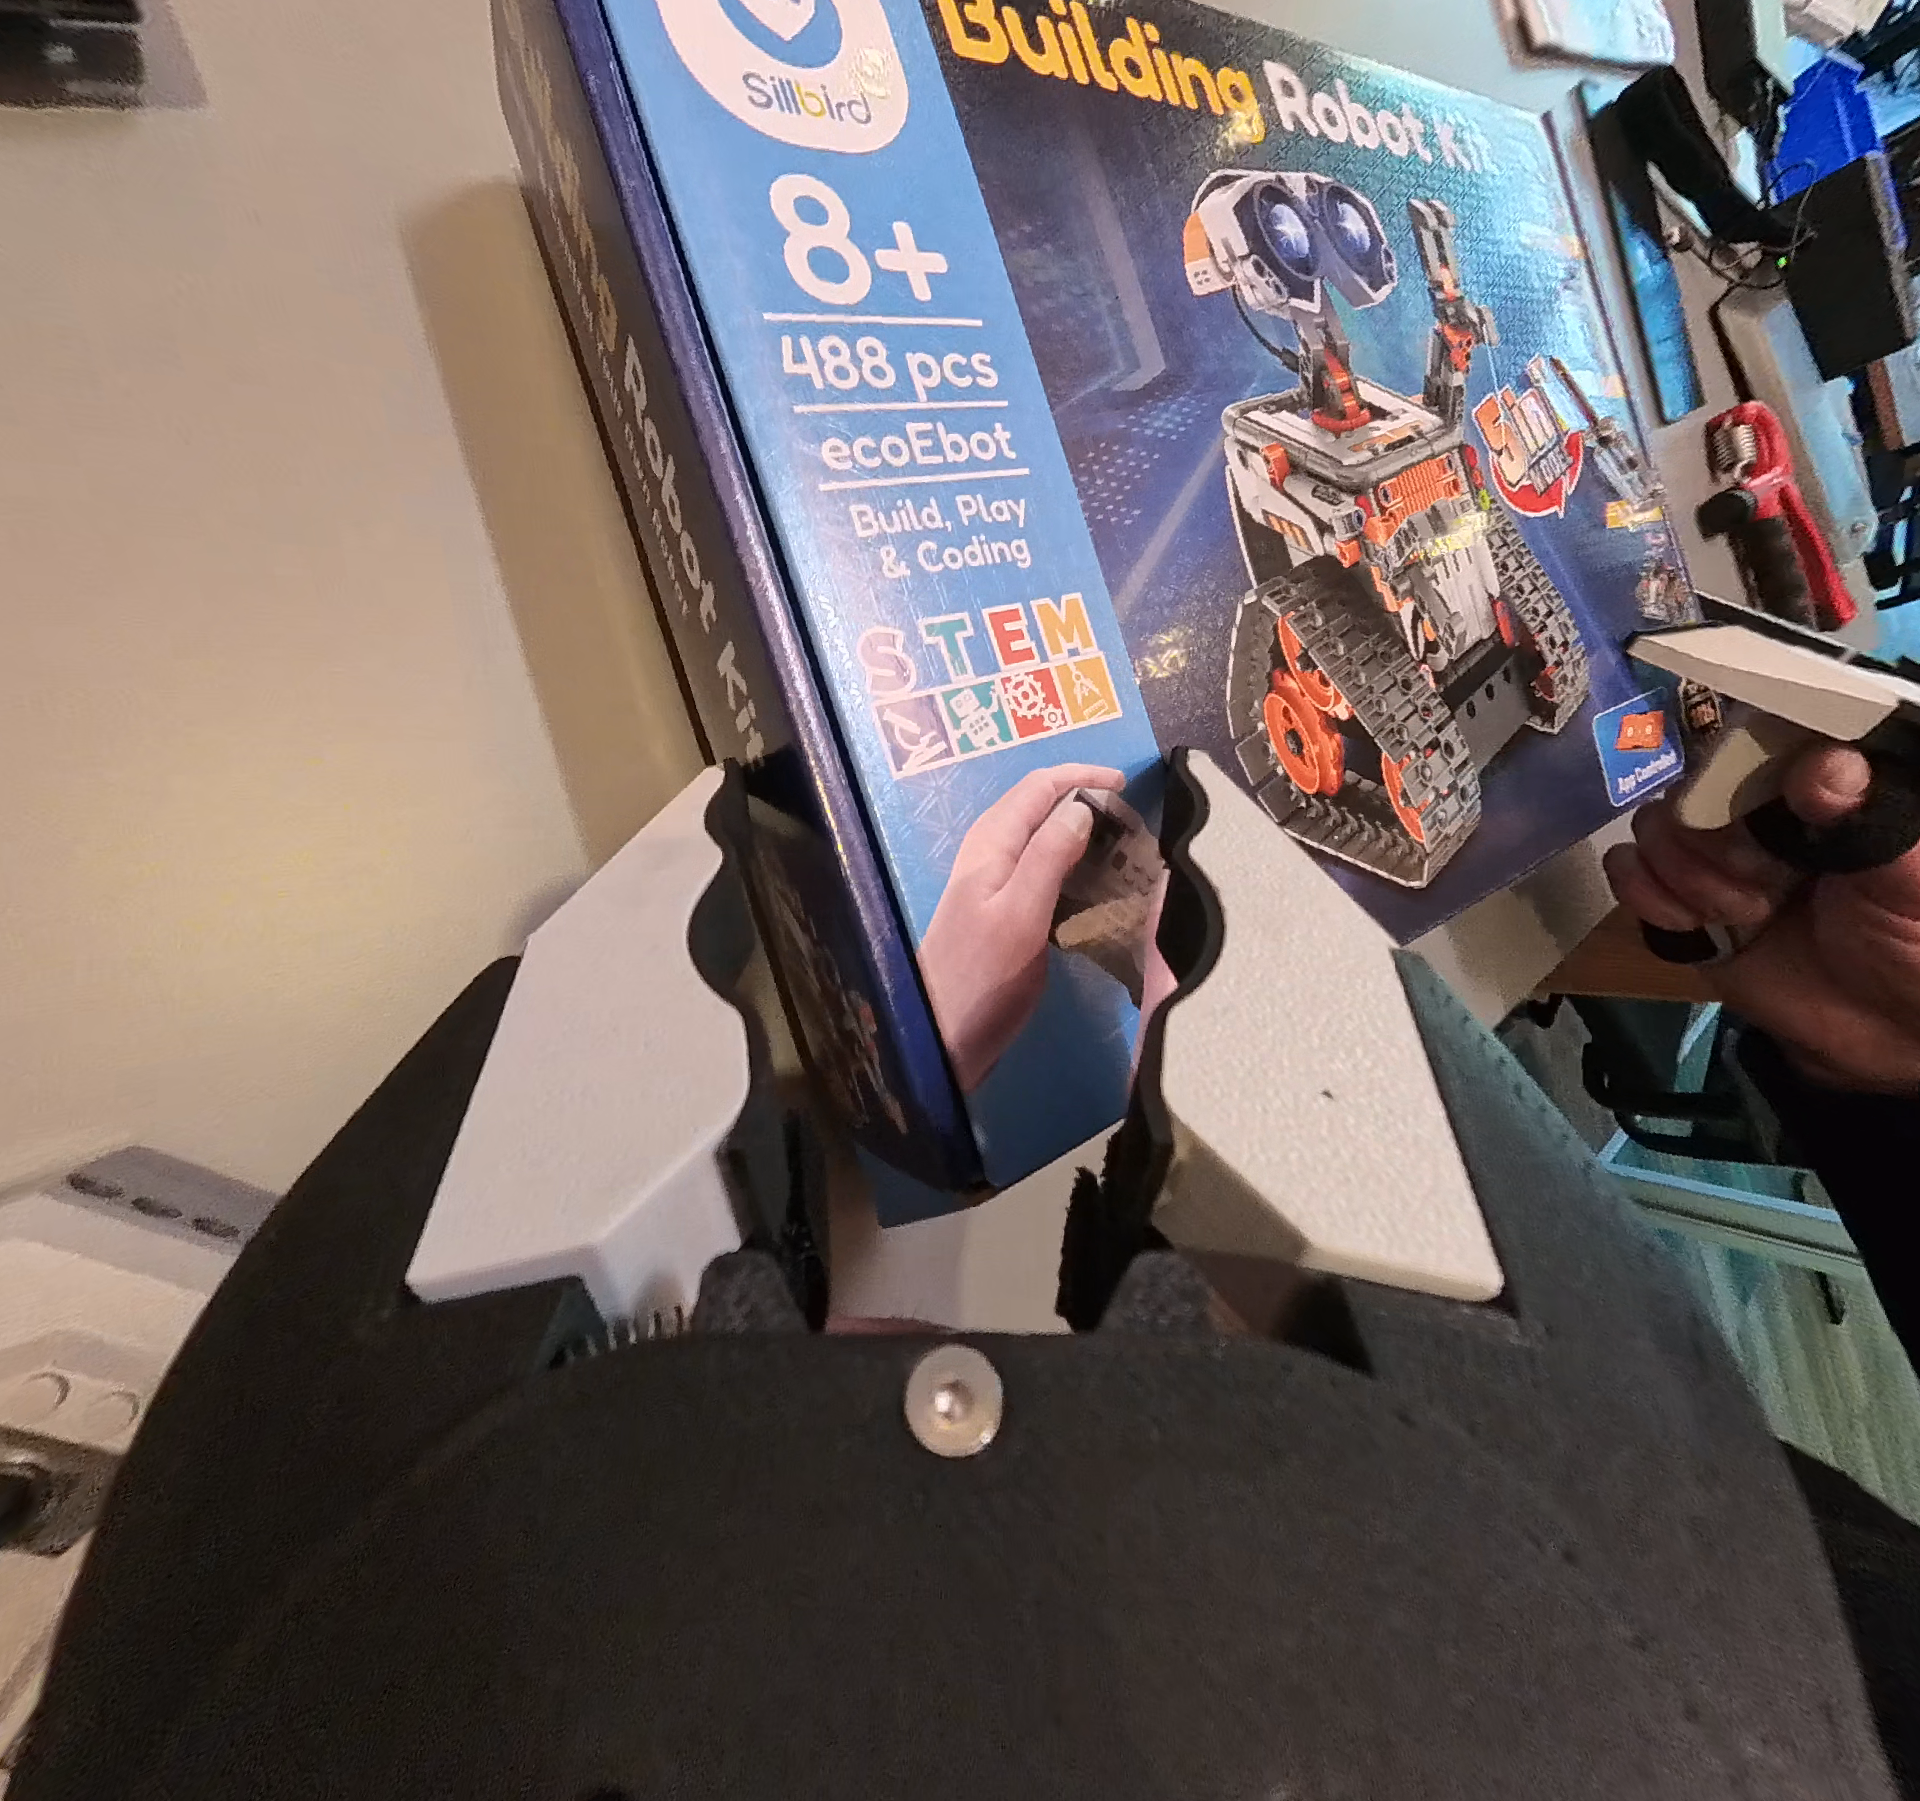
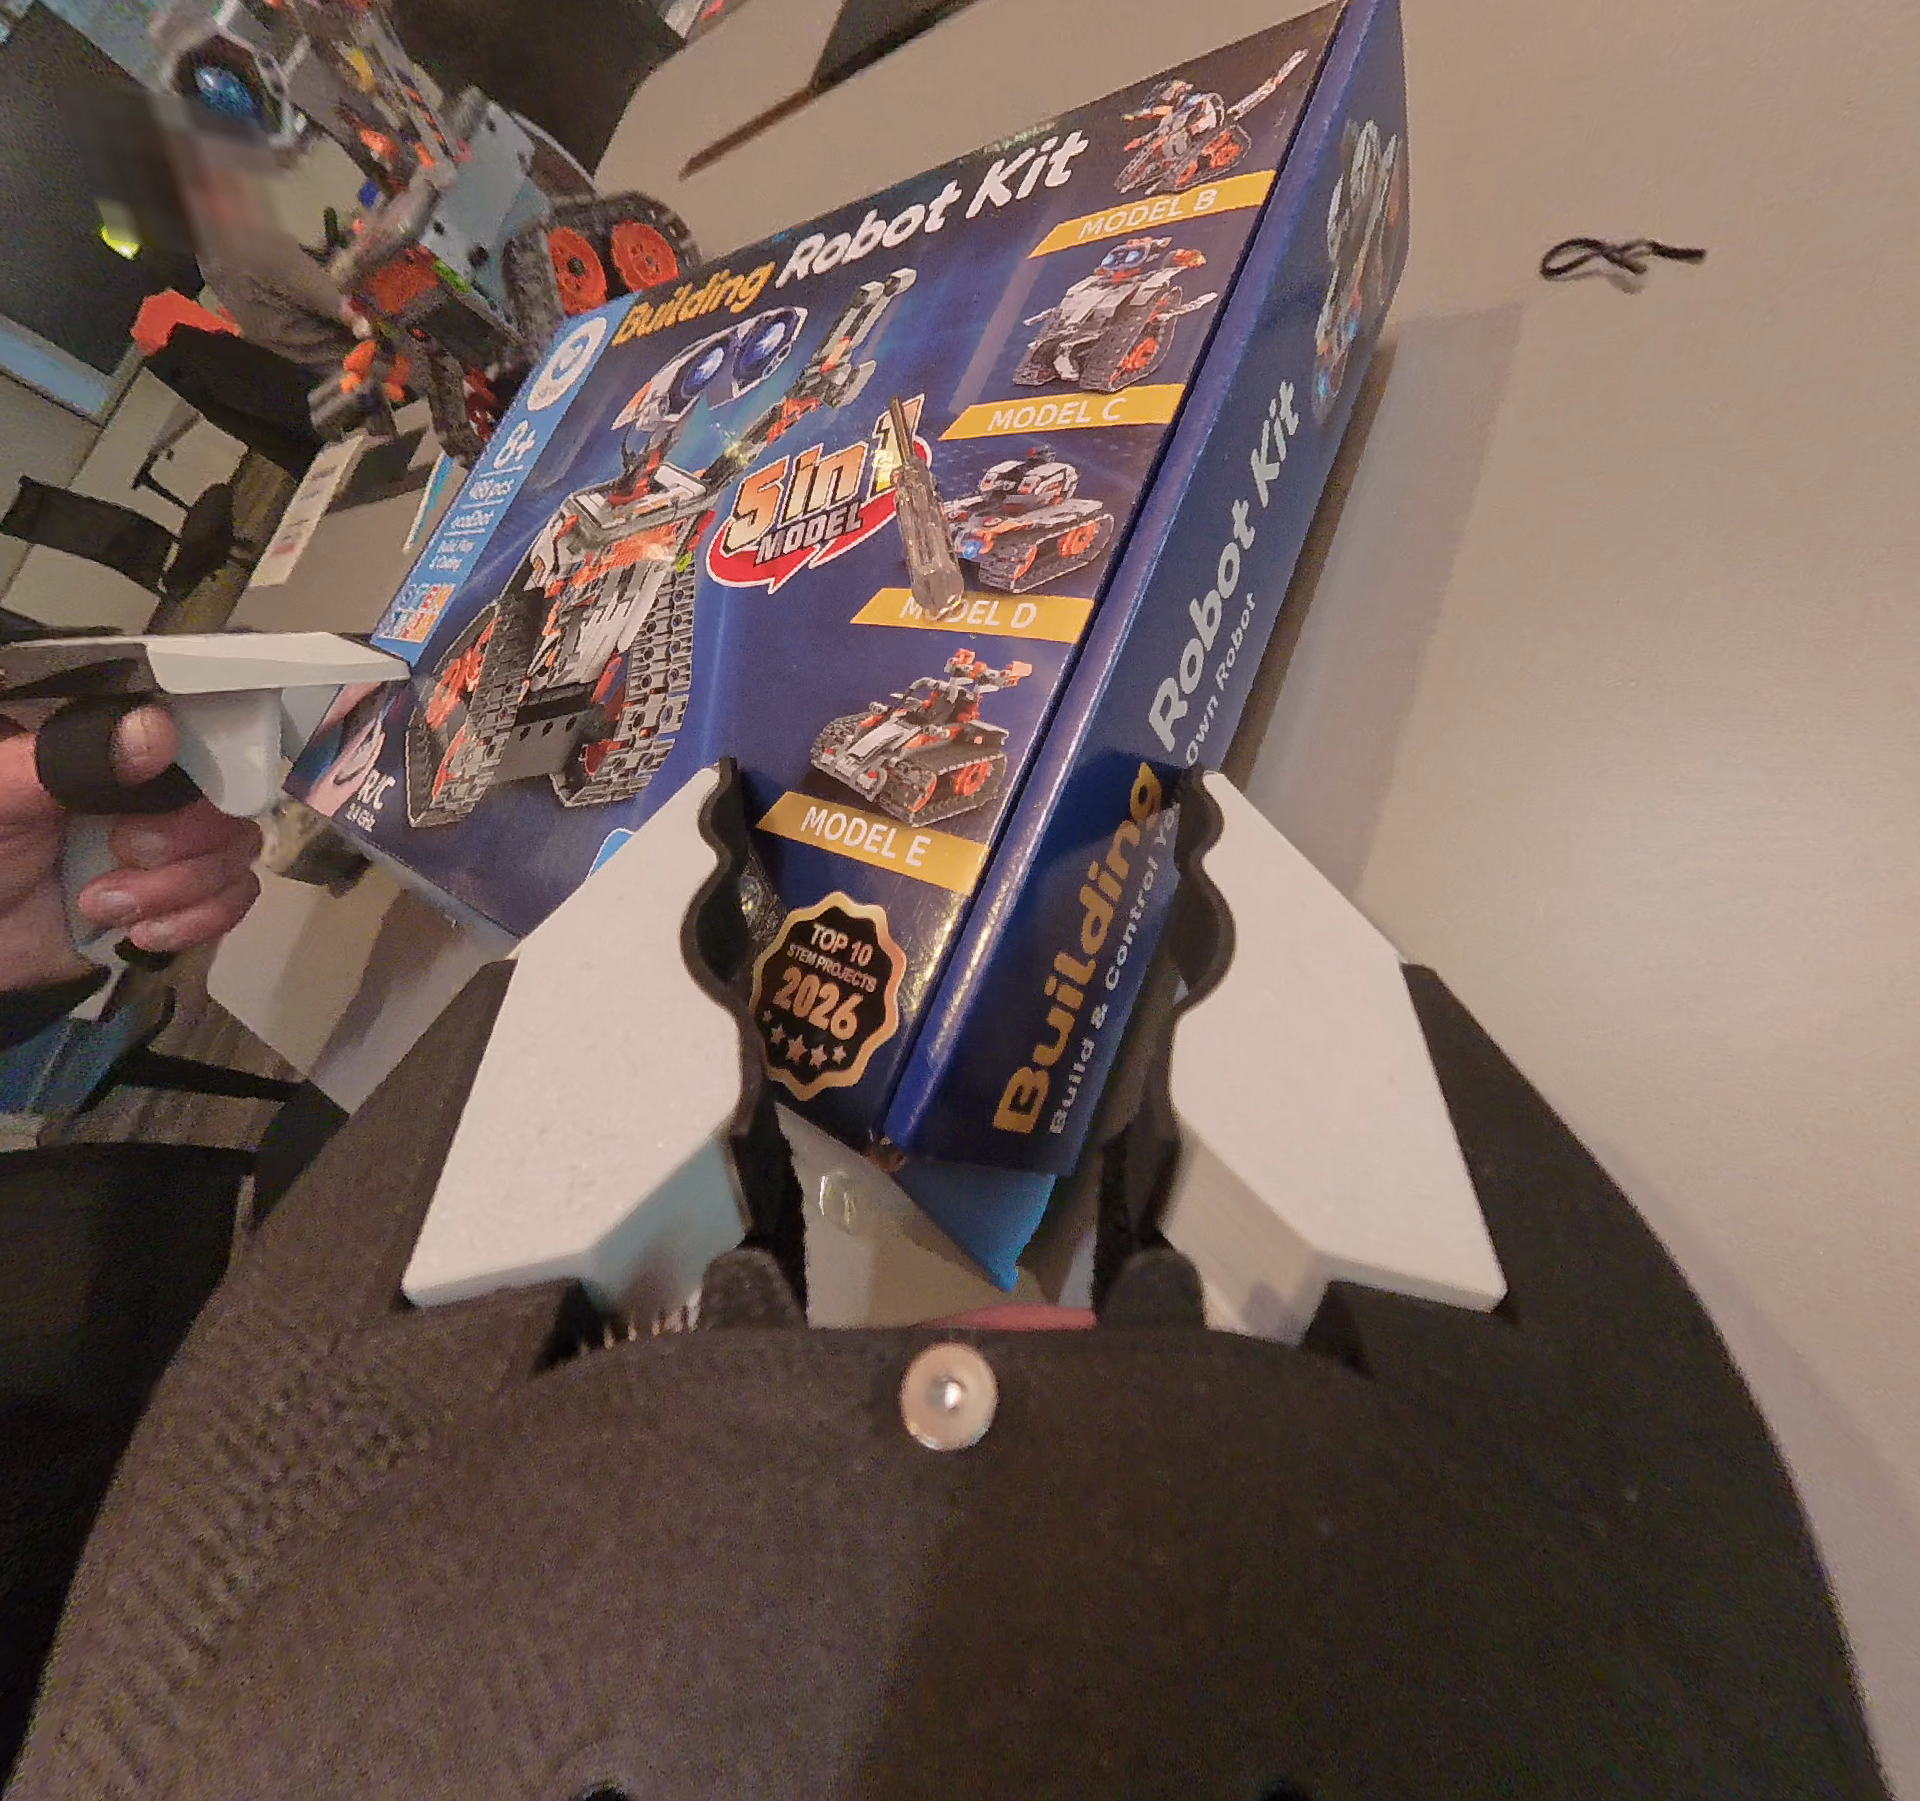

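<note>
Both your grippers are clamped on the same box — a flat blue toy-kit carton with a tracked robot pictured on its face — and it hangs between them, clear of the pale surface behind it.

Your left gripper is closed across the box's thickness at one bottom corner: one finger presses the printed front, the other the back, with the narrow side panel facing the camera. Your right gripper pinches the opposite bottom corner the same way, straddling the edge where the front meets the side panel.

The relation that matters: the box's long axis runs from one gripper to the other, so each holds one end and neither is nearer the middle. From either wrist the box rises up and away from the fingers, tilted rather than upright, its front turned toward the room. In the left wrist view your other hand shows at the far end; in the right wrist view the left one's white finger touches the far corner.

Around it: a red hand-grip trainer hangs on the wall to the right, a built tracked robot model stands beyond the box, and a small black twist of wire lies on the surface, well apart.
</note>
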`<state>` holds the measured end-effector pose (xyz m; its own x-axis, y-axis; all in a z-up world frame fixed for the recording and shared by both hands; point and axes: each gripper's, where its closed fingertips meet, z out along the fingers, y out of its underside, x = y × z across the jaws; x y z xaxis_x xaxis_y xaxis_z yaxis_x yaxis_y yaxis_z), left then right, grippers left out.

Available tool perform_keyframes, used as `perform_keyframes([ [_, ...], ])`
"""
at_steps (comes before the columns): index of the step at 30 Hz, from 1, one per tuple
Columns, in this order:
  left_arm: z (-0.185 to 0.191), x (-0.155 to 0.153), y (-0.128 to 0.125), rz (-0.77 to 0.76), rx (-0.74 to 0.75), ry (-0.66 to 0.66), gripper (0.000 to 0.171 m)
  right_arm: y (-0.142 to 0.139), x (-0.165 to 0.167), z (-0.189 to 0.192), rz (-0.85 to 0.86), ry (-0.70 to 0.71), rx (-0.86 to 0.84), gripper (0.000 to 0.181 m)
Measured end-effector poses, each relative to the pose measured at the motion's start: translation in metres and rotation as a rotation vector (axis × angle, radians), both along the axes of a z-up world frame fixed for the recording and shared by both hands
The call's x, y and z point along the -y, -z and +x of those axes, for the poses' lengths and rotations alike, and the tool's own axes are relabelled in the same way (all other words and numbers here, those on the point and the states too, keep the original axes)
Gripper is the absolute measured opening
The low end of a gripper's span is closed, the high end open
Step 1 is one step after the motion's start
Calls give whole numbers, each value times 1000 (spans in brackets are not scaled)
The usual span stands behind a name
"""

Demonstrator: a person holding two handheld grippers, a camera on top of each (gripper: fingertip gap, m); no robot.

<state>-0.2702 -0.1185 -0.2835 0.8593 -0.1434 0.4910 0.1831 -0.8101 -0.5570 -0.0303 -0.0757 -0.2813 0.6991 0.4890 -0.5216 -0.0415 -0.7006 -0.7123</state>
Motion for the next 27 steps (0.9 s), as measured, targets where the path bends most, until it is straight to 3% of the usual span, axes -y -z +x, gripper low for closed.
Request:
perform_keyframes([
  [12, -47, 24, -50, 34, 17, 70, 78, -59, 39, -47, 29, 71, 54, 83],
  [20, -121, 51, -70, 40, 30, 103, 79, -79, 81, -121, 19, 148, 52, 84],
  [27, -193, 76, -93, 76, 10, 77, 79, -99, 102, -194, 41, 137, 45, 85],
])
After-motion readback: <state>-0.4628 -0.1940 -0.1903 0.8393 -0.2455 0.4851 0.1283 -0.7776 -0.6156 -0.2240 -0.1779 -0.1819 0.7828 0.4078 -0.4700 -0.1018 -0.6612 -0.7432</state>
